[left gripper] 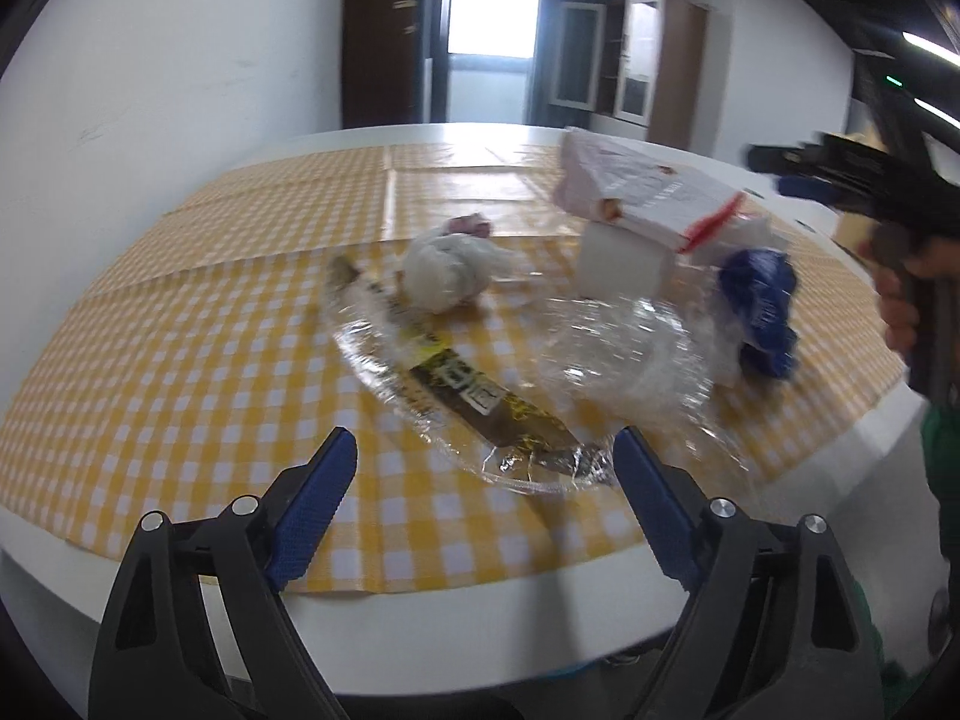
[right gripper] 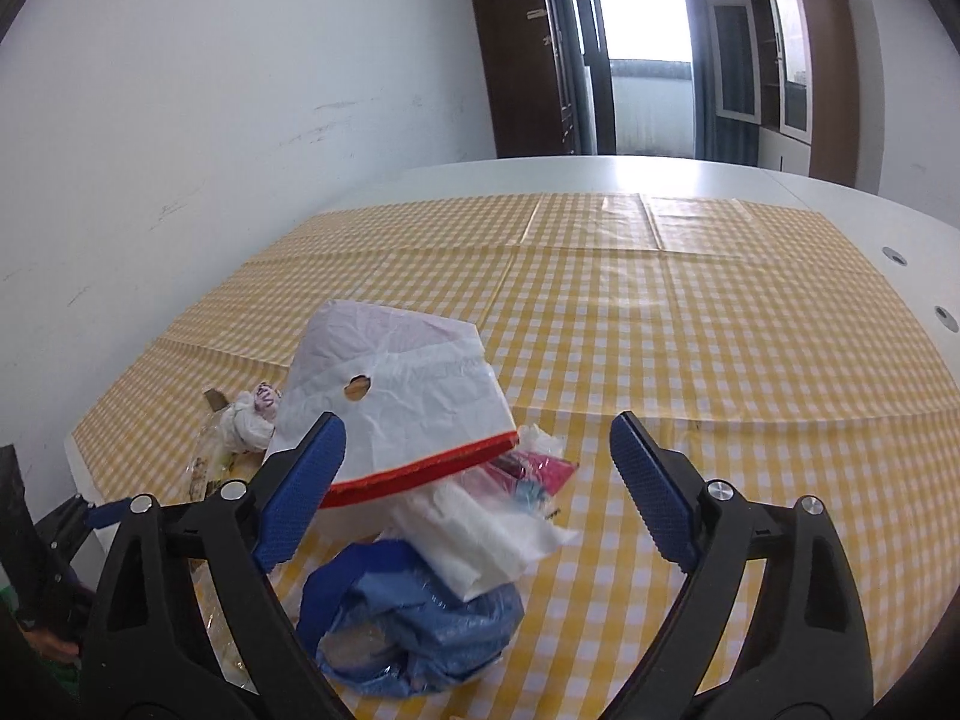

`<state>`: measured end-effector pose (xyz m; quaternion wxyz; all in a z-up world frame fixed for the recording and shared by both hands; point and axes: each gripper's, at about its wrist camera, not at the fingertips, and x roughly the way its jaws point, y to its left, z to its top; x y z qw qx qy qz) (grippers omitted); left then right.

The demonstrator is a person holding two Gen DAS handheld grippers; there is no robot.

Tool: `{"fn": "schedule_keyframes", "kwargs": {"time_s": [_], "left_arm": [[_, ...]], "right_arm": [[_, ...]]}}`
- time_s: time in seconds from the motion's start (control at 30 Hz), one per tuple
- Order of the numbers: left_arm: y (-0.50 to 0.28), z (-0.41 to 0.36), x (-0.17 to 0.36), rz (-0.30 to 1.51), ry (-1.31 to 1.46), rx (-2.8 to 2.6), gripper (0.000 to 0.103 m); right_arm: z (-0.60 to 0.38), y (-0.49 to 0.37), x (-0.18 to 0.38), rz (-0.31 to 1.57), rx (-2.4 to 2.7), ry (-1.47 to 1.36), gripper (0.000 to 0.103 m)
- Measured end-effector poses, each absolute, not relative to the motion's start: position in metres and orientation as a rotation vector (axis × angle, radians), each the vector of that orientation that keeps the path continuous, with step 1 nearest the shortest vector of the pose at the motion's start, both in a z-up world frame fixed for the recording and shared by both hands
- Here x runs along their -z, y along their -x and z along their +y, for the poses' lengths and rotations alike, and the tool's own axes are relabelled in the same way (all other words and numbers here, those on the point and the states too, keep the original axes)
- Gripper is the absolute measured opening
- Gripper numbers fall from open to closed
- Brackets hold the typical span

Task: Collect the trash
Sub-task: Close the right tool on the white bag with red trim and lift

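Jaws spread on both grippers, nothing gripped — pink wrapper (right gripper: 543,471) visible only from right wrist

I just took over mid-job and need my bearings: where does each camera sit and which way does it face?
Left wrist: behind the open left tongs, over the table's near edge, facing the clear wrapper; the right tongs show at far right.
Right wrist: behind the open right tongs, above the blue bag, facing the window.
Shared: white paper bag, checked cloth.
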<state>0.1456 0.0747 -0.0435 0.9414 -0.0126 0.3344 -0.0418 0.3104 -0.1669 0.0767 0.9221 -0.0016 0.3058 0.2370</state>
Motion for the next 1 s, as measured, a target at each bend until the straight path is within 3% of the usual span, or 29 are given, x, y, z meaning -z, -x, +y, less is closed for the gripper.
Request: {"fn": "schedule_keyframes", "kwargs": {"time_s": [0.5,0.67,0.73,0.8,0.87,1.0], "left_arm": [[-0.133,0.037,0.049,0.675,-0.107,0.244,0.086],[-0.145,0.033,0.051,0.686,-0.148,0.261,0.049],[-0.146,0.032,0.052,0.689,-0.148,0.261,0.021],[-0.147,0.033,0.050,0.679,-0.135,0.249,0.005],[-0.145,0.036,0.045,0.657,-0.111,0.235,0.003],[-0.132,0.039,0.029,0.581,-0.101,0.216,0.002]], "right_arm": [[-0.163,-0.340,-0.063,0.728,-0.545,-0.033,0.052],[-0.158,-0.340,-0.066,0.731,-0.558,-0.036,0.038],[-0.155,-0.339,-0.065,0.735,-0.558,-0.015,0.033],[-0.152,-0.338,-0.065,0.737,-0.559,0.001,0.018],[-0.151,-0.336,-0.065,0.730,-0.547,0.001,0.005],[-0.150,-0.326,-0.069,0.696,-0.553,-0.006,0.001]]}}
